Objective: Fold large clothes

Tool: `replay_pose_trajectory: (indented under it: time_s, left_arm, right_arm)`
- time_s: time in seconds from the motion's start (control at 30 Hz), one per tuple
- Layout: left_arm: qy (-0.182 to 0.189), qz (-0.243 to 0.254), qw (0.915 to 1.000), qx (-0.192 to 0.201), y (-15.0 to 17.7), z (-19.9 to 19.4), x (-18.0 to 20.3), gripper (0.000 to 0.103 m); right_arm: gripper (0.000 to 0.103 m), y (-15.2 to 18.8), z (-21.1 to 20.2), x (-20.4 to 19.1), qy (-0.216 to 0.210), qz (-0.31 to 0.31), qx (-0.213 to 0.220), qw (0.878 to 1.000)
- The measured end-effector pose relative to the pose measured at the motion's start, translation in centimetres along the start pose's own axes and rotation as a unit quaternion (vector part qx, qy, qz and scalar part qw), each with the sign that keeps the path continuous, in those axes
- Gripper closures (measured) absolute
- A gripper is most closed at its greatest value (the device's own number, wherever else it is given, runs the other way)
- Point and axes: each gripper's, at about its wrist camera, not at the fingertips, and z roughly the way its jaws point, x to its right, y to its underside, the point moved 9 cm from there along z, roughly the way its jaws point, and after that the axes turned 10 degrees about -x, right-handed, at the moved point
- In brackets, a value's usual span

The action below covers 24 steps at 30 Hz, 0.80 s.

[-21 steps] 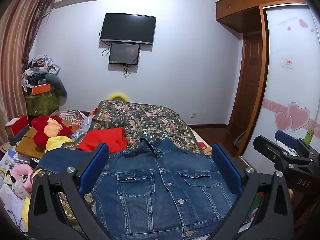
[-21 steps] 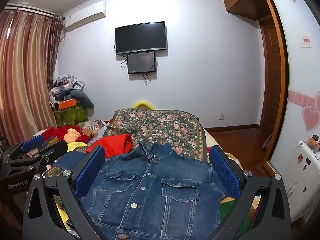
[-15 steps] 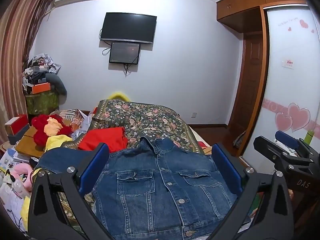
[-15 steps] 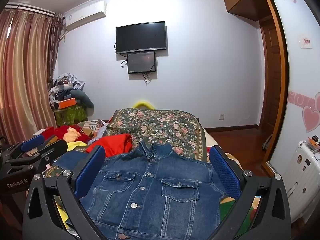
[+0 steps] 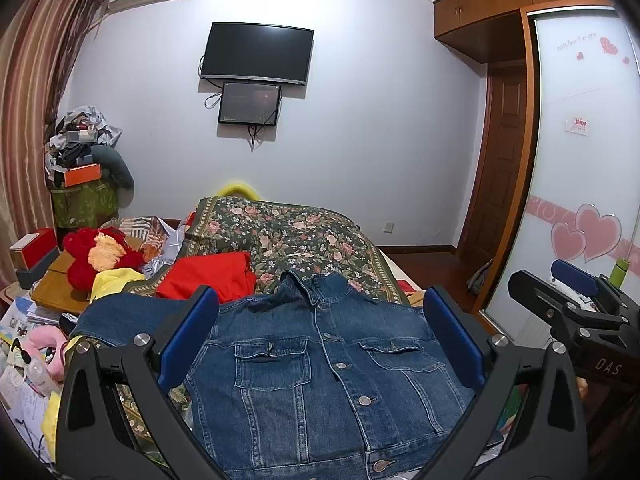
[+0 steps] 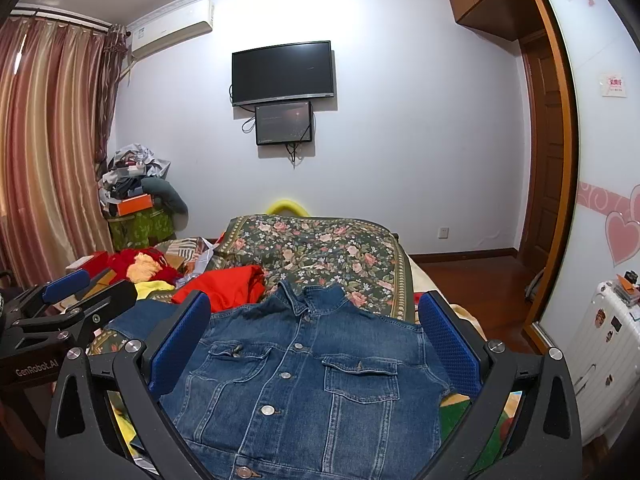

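Two tools: your left tool [image 5: 320, 344] and right tool [image 6: 316, 340] both have jaws spread full wide, nothing between the pads, nothing held.
Jacket: denim jacket [image 5: 320, 368] lies front up on the bed, buttoned, collar [image 5: 308, 284] toward the far wall, hem nearest you.
Sleeve: one sleeve [image 5: 120, 318] shows, stretched flat off to the left; the other you can't see, maybe tucked or hidden behind the tool.
Bed: floral cover [image 5: 296, 232] under and beyond the jacket, red garment [image 5: 208, 276] just beside the collar on the left.
Change: basically none against the shots a moment back; both views shift only a hair, jacket in the same lie, jaws the same.
Meaning: you are hovering, no fold begun; task sits at its start.
Next: likely go for the left sleeve or a shoulder edge first.
Risk: thick denim, stiff seams, so pinch a single layer or the front drags along.
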Motion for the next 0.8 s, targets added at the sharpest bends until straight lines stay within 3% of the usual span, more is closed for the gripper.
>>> replay_pose_trajectory:
  time_s: [0.8]
  left_arm:
    - [-0.002,-0.004,1.0000,-0.007,0.52,0.47,-0.66,0.000]
  right_arm:
    - [0.000,0.38,0.44,-0.08,0.000,-0.001,-0.003,1.000]
